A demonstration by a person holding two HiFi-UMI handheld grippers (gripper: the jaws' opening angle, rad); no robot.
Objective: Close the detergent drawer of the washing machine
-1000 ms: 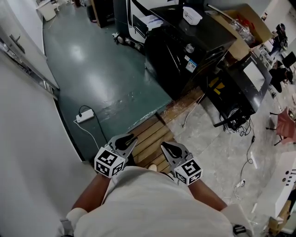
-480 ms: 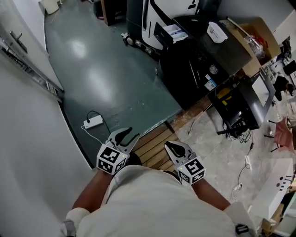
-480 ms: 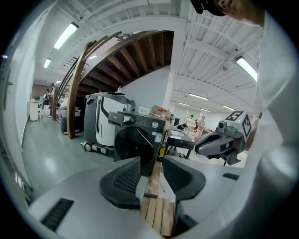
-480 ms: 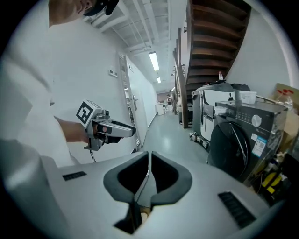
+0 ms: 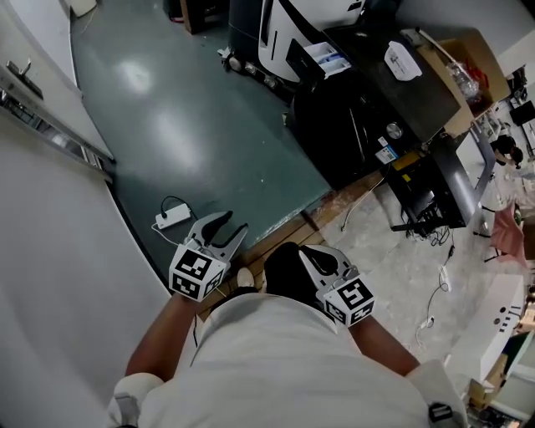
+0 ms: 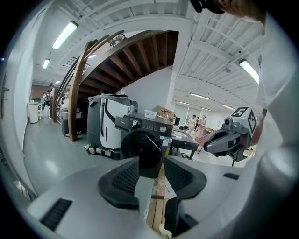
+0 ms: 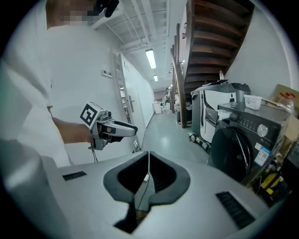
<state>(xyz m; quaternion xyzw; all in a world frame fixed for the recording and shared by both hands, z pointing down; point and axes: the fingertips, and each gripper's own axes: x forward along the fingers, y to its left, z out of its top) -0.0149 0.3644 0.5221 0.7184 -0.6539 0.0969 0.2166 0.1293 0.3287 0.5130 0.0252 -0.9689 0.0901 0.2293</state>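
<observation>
A black washing machine (image 5: pixel 359 109) stands across the green floor, and the left gripper view has it straight ahead (image 6: pixel 145 142). Its detergent drawer (image 5: pixel 316 58) sticks out of the front at the panel's left end (image 6: pixel 125 124). My left gripper (image 5: pixel 224 230) is held in the air far short of the machine. Its jaws have just been opening and are open with nothing between them (image 6: pixel 152 175). My right gripper (image 5: pixel 322 261) hangs beside it, shut and empty (image 7: pixel 148 156). The right gripper view catches the machine (image 7: pixel 238 149) at its right side.
A white power strip (image 5: pixel 171 219) with its cable lies on the floor by the left gripper. A white wall with a rail (image 5: pixel 50 117) runs along the left. A white machine (image 5: pixel 292 21), a cardboard box (image 5: pixel 468 58) and a black cart (image 5: pixel 435 188) flank the washer.
The left jaws have spread from nearly closed to wide apart. Both grippers have moved forward off the wooden planks toward the green floor, and a dark shoe now shows between them.
</observation>
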